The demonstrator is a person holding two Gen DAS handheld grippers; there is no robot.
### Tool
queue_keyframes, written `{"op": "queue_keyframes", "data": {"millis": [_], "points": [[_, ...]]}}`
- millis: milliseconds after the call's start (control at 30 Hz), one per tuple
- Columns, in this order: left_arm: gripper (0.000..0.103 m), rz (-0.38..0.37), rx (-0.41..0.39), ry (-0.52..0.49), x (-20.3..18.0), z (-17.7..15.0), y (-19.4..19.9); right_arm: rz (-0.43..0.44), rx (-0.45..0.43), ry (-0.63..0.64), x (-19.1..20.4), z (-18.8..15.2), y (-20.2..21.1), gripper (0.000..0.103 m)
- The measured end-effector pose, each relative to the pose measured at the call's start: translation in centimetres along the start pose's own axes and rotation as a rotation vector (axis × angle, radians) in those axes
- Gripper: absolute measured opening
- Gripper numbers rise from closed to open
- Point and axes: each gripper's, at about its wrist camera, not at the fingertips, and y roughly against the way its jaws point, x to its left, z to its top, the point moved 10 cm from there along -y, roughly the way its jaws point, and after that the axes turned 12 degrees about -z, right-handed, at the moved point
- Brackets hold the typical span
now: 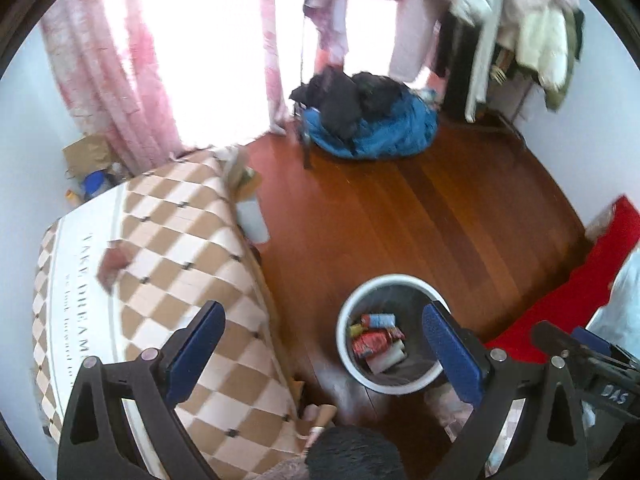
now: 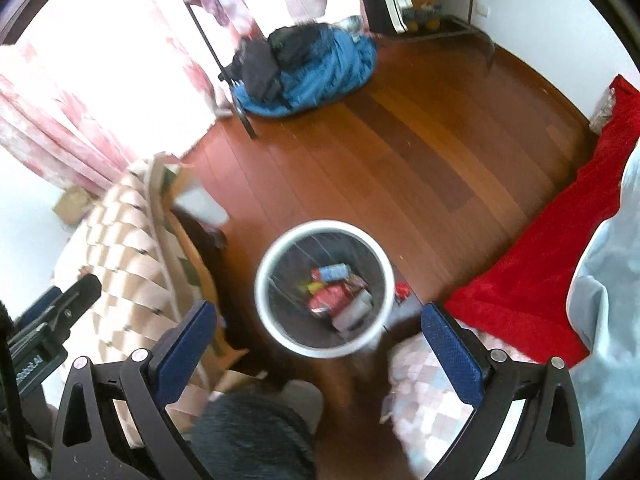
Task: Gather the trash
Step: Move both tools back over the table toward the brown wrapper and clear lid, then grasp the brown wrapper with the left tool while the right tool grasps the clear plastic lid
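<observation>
A white round trash bin [image 1: 346, 312] stands on the wooden floor; it also shows in the right wrist view [image 2: 266, 268]. Several wrappers and packets [image 1: 376, 338] lie in it, red, blue and white [image 2: 334, 292]. A small red piece of trash [image 2: 402, 291] lies on the floor just right of the bin. A reddish wrapper [image 1: 112, 266] lies on the checkered table cover. My left gripper [image 1: 324, 322] is open and empty, high above the bin and table. My right gripper [image 2: 318, 322] is open and empty above the bin.
A table with a brown-and-cream checkered cover [image 1: 180, 240] is at left. A red blanket [image 2: 560, 248] lies on the right. A blue and black clothes pile [image 1: 368, 116] sits by the pink curtains [image 1: 120, 80]. A clothes rack [image 1: 500, 40] stands at the back.
</observation>
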Motion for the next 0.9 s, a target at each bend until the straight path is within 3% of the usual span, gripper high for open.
{"op": "queue_keyframes", "data": {"millis": [133,267,400,533,667,900], "points": [[0.101,0.02,-0.055,0.065,5.4,0.7,2.8,0.076,-0.04,0.02,5.1,0.6,3.0,0.103],[0.101,0.11,-0.07,0.142,13.1,0.0,4.3,0.141,-0.027,0.094,12.4,0.1,3.5,0.103],[0.101,0.207,-0.047,0.238,21.5,-2.6,4.7,0.199,0.023,0.183,21.2,-1.5,1.3,0.103],[0.101,0.306,0.014,0.342,29.5,-7.4,4.2,0.228,0.104,0.248,28.3,-4.3,-2.7,0.101],[0.101,0.361,0.068,0.395,33.7,-11.0,3.3,0.202,0.177,0.335,34.0,-7.7,-7.5,0.092],[0.101,0.363,0.133,0.41,36.1,-13.9,1.3,0.158,0.227,0.429,37.0,-11.2,-12.0,0.071]]}}
